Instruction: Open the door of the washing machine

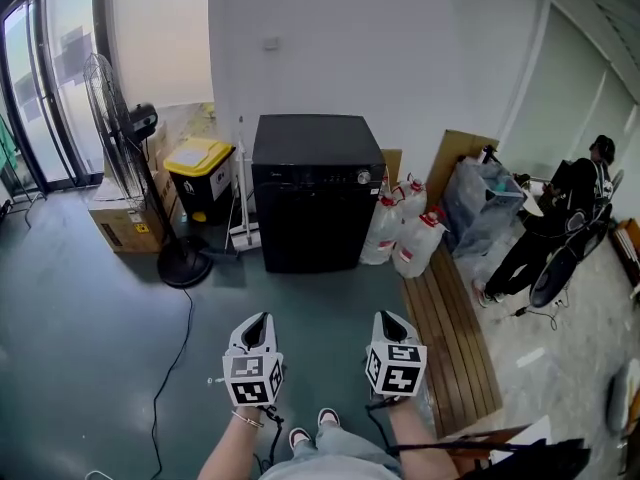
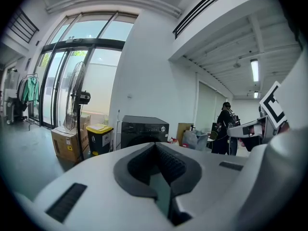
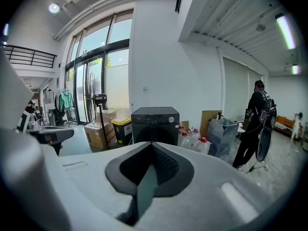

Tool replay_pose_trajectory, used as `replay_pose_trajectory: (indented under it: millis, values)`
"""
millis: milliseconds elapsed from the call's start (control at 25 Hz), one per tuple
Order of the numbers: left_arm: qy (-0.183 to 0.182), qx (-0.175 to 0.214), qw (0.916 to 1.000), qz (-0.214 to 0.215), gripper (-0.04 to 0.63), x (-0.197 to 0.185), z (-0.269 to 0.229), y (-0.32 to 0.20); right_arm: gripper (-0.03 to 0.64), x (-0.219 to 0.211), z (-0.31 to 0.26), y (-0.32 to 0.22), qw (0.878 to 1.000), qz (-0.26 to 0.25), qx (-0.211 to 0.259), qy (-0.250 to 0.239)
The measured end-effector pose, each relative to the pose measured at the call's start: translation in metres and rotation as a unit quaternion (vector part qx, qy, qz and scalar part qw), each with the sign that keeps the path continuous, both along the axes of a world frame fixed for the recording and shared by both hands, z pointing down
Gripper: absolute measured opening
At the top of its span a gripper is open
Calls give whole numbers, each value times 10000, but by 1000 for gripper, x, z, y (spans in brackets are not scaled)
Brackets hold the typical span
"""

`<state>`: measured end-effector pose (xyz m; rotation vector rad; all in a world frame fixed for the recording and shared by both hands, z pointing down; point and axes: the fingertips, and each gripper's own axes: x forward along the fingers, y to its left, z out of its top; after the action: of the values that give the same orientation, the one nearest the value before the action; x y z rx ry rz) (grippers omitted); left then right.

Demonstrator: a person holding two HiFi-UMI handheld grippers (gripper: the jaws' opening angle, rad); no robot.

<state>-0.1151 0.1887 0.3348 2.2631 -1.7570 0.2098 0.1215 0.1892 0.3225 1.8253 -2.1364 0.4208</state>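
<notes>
The black front-loading washing machine [image 1: 315,193] stands against the white wall, a few steps ahead of me, and its dark front door looks closed. It also shows in the left gripper view [image 2: 144,131] and in the right gripper view [image 3: 155,124], just beyond the jaw tips. My left gripper [image 1: 262,320] and right gripper [image 1: 386,318] are held side by side low in the head view, both pointing toward the machine and well short of it. The left gripper's [image 2: 155,144] jaws meet at the tip with nothing between them. The right gripper's [image 3: 151,144] jaws meet the same way and hold nothing.
A standing fan [image 1: 120,138], a cardboard box [image 1: 125,223] and a yellow-lidded bin [image 1: 200,173] stand left of the machine. Water jugs [image 1: 405,233] and a wooden slatted board [image 1: 455,338] lie to its right. A person [image 1: 560,218] stands far right. A cable [image 1: 175,358] crosses the floor.
</notes>
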Motion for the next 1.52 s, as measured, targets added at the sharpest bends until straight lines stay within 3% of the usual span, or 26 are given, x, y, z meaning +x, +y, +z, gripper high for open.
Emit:
replay_pose_trajectory:
  millis: [360, 960, 1520]
  values:
    - [14, -40, 10000, 34, 5, 6, 8, -25, 5, 4, 8, -30, 10000, -12, -64, 10]
    - [-318, 37, 9995, 70, 5, 34, -3, -117, 6, 29, 16, -123, 9993, -95, -124, -328]
    - [-355, -130, 9991, -205, 5, 48, 11, -178, 6, 46, 28, -197, 9984, -365, -262, -342]
